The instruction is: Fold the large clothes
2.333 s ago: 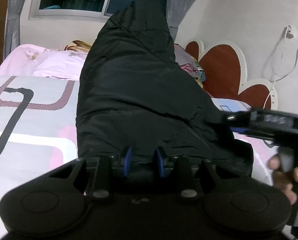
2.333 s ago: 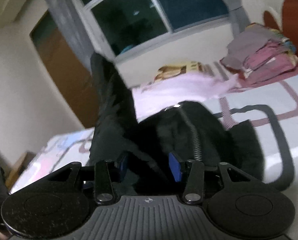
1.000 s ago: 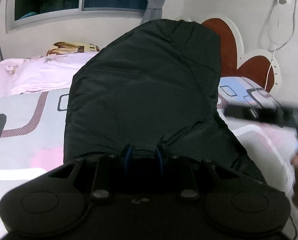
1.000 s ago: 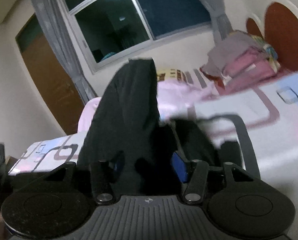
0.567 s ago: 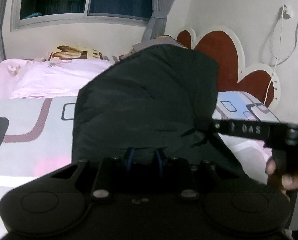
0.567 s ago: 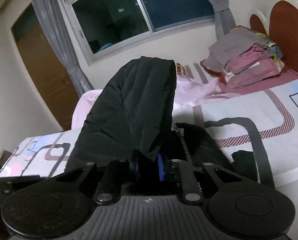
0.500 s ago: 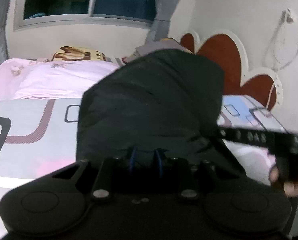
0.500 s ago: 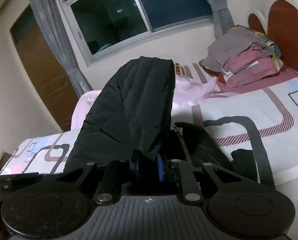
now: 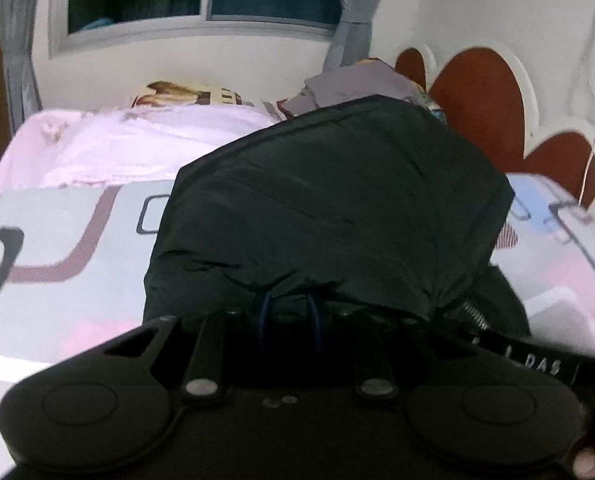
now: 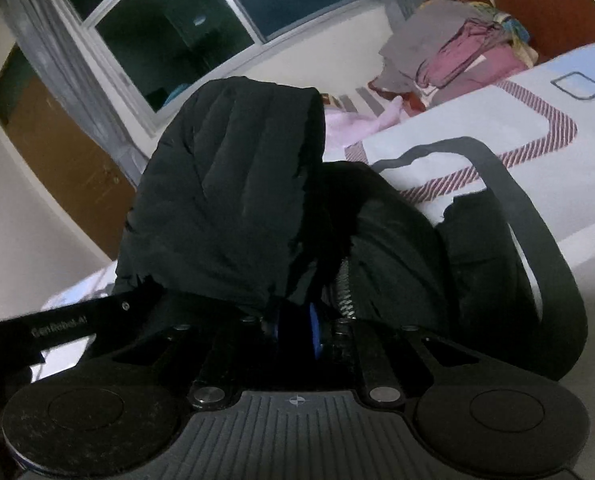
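on the patterned bed, near the edge closest to the person, a black padded jacket is lifted into a hump. the left gripper is clenched on a fold of its hem. the right gripper, whose jaws have just been closing, pinches jacket fabric beside the zipper. folded clothes sit by the headboard.

both grippers clamped on black fabric

left gripper pinches with blue pads close together; right gripper, jaws just closed in, likewise; both angled downward, side by side
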Available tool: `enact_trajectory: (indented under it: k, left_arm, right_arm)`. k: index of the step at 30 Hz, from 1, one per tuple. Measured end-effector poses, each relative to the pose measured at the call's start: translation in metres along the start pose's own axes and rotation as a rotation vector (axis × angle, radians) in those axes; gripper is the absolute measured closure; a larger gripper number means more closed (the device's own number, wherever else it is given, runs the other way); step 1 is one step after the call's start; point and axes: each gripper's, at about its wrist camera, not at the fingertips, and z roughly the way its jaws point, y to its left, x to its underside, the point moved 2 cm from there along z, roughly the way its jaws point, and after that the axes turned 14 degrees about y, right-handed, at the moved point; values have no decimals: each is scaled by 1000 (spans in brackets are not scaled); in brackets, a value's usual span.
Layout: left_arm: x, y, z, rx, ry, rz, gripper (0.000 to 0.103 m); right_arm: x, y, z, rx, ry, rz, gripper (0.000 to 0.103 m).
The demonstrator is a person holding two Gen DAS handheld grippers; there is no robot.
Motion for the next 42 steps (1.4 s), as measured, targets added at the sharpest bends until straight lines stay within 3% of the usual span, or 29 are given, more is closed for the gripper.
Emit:
enact_trajectory:
  k: [3, 5, 8, 12, 15, 17, 19, 24, 26, 28, 31, 35, 42]
  left_arm:
    - [-2, -5, -11, -9, 8, 66, 85]
    - [-6, -2, -15, 6, 23, 71, 85]
    - [-8, 2, -17, 30, 40, 88, 85]
    - [-20, 12, -18, 73, 39, 89, 84]
    - [-40, 41, -30, 106, -55, -36, 83]
    - [-53, 51, -16, 77, -18, -55, 84]
    - [-57, 58, -6, 100, 8, -70, 84]
    - [-64, 52, 7, 106, 29, -33, 86]
    - [-64, 46, 16, 118, 38, -31, 86]
    - [-59, 33, 23, 101, 49, -6, 86]
    - [-59, 17, 34, 121, 82, 27, 86]
    - [-52, 2, 48, 119, 71, 30, 86]
    - [-41, -7, 61, 64, 9, 31, 86]
  right_arm:
    - [-7, 15, -22, 68, -19, -47, 90]
    - [-13, 30, -42, 124, -85, -101, 90]
    - [-27, 56, -63, 116, -182, -202, 90]
    - [-57, 85, -35, 148, -126, -307, 90]
    - [-64, 81, -9, 172, -75, -299, 90]
    - [-64, 78, 2, 197, -60, -294, 90]
    - [-63, 75, 7, 219, -37, -285, 90]
    - [-84, 97, -1, 178, -100, -291, 90]
    - [-97, 105, 21, 204, -43, -323, 90]
    - [-101, 94, 51, 301, 41, -344, 90]
    - [-91, 55, 63, 270, 105, -245, 91]
    - [-77, 23, 64, 205, 69, -169, 91]
    - [-64, 15, 79, 208, -71, -196, 93]
